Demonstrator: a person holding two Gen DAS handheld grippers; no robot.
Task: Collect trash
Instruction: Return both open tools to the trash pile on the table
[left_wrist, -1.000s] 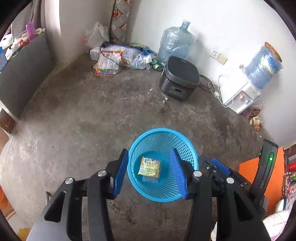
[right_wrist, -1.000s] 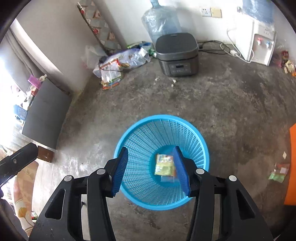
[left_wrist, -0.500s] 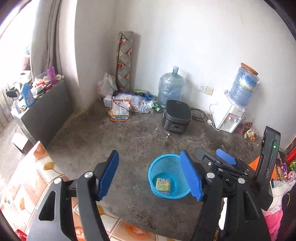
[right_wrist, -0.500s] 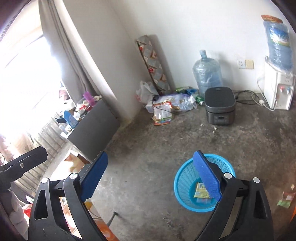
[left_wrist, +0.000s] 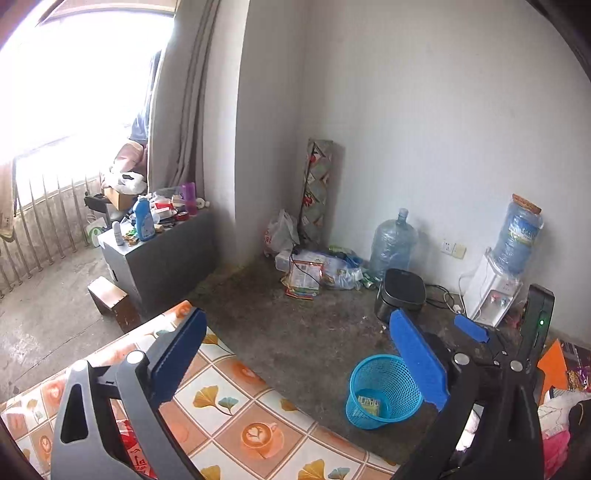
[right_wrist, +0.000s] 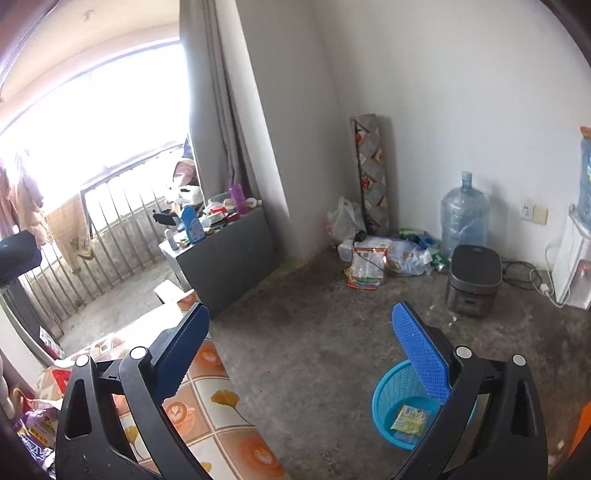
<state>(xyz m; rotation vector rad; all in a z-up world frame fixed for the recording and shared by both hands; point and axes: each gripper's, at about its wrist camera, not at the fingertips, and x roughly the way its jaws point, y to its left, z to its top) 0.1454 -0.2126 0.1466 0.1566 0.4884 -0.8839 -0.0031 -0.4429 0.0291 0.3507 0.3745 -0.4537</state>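
Hovering well above the concrete floor (left_wrist: 303, 339), the left gripper (left_wrist: 299, 354) has its blue jaws spread wide with nothing between them; they have just been opening. The right gripper (right_wrist: 306, 350) matches it, jaws parted to full width and empty, also having just been opening. Below and ahead stands the blue mesh basket (left_wrist: 384, 391), upright on the floor near the edge of a patterned tablecloth (left_wrist: 236, 417) printed with coffee cups and ginkgo leaves. A yellow-green snack wrapper (right_wrist: 410, 419) lies flat on the basket's bottom, and something pale may lie under it, though the mesh and the jaw in front make that hard to read. Farther back, a dark rice cooker (right_wrist: 474, 280) sits on the floor beside a large empty water jug (right_wrist: 463, 218), with a heap of plastic bags and packets (left_wrist: 317, 269) in the corner. A white water dispenser (left_wrist: 491, 295) stands against the wall.
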